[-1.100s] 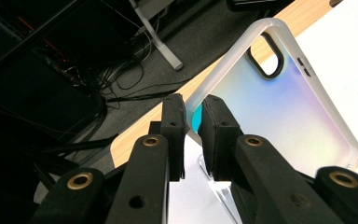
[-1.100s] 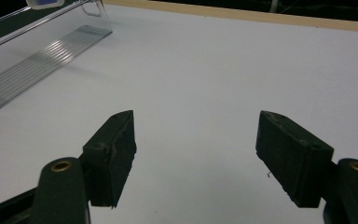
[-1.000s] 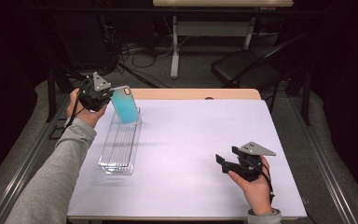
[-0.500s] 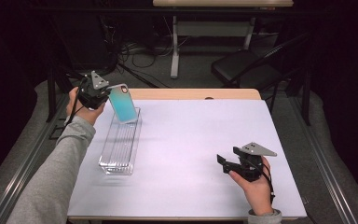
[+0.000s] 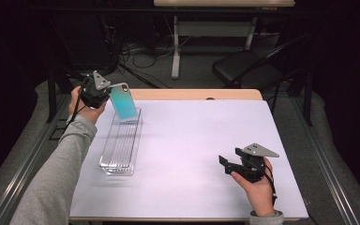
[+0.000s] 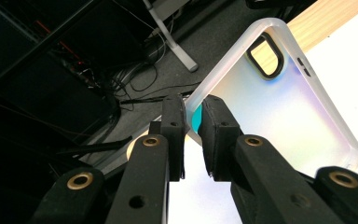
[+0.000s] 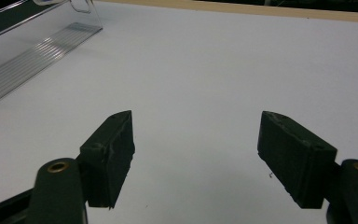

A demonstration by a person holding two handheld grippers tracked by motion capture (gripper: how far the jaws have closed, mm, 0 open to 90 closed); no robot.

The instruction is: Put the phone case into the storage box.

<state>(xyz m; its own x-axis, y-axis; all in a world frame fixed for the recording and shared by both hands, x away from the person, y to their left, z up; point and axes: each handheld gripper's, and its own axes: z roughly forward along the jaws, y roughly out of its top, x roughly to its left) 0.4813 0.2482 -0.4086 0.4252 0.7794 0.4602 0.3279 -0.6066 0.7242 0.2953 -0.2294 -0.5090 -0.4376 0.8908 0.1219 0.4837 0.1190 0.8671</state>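
Observation:
A phone case (image 5: 123, 101) with a teal, iridescent back and a frosted rim stands tilted over the far end of a clear plastic tray (image 5: 120, 146). My left gripper (image 5: 109, 93) is shut on the case's upper side edge. In the left gripper view the two pads (image 6: 173, 116) pinch the rim of the case (image 6: 279, 107) near its camera cutout. I cannot tell whether the case's lower end touches the tray. My right gripper (image 5: 224, 164) rests low at the table's near right, open with nothing between its jaws (image 7: 196, 144).
The white table top (image 5: 192, 136) has a wooden far edge (image 5: 192, 94). The long ribbed tray (image 7: 28, 51) lies along its left side. Behind the table are a dark chair (image 5: 243, 70), a table leg and floor cables.
The left gripper and the case have lifted very slightly at the tray's far end. The right gripper has stayed put.

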